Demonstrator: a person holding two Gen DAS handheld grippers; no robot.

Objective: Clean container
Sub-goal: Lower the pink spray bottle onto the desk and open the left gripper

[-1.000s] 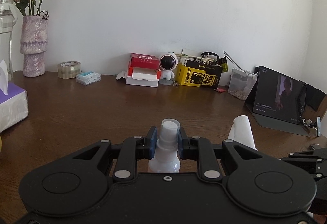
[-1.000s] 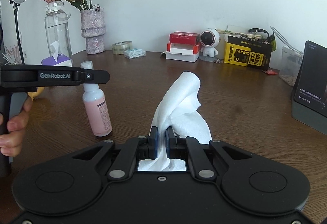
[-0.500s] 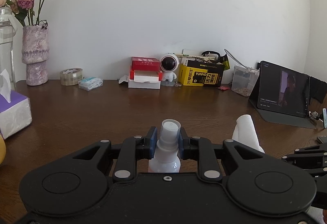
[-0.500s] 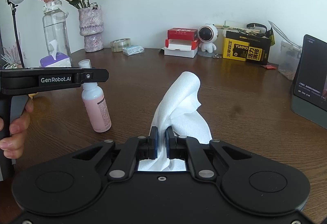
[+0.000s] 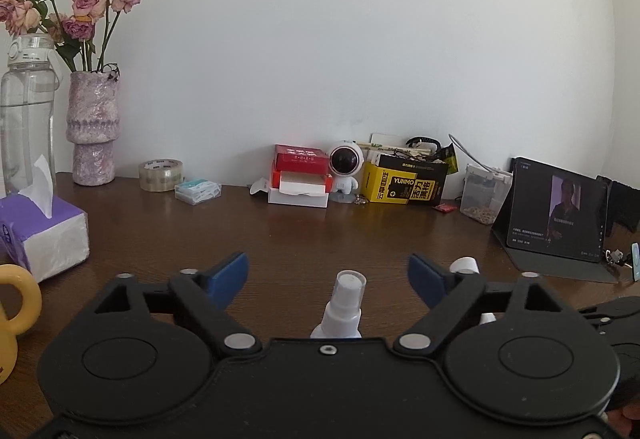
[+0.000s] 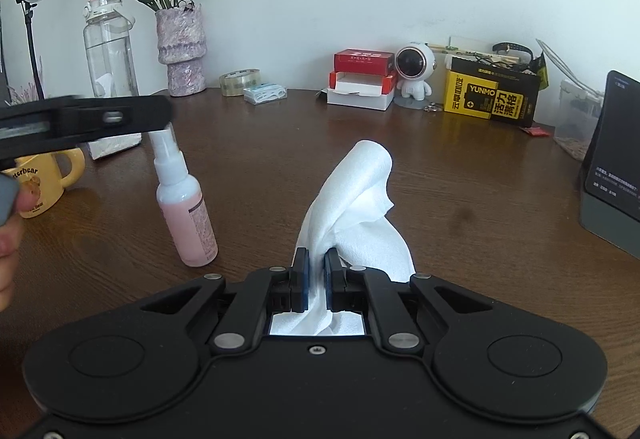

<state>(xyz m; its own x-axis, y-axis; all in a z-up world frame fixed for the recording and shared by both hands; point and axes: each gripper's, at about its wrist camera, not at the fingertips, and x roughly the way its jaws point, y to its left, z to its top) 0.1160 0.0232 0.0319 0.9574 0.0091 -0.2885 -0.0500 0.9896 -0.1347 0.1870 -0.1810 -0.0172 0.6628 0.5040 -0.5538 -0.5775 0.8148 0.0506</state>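
Legibly, "YUNMO" on yellow-black box [image 6: 496, 95] — "GenRobot" gripper label blurred — mug [image 6: 38, 179] reads "terbear"

A brown wooden table [image 6: 460, 175] carries clutter along its back edge: a mottled vase of dried roses [image 6: 181, 51], a clear water bottle [image 6: 109, 49], a tape roll [image 6: 239, 82], a red-and-white box [image 6: 363, 79], an astronaut figurine [image 6: 414, 73] and a yellow-black box [image 6: 494, 97]. Near the left edge sit a tissue pack [image 5: 44, 235] and a yellow mug [image 6: 42, 179]. At the right edge stands what seems a tablet [image 5: 556, 217].
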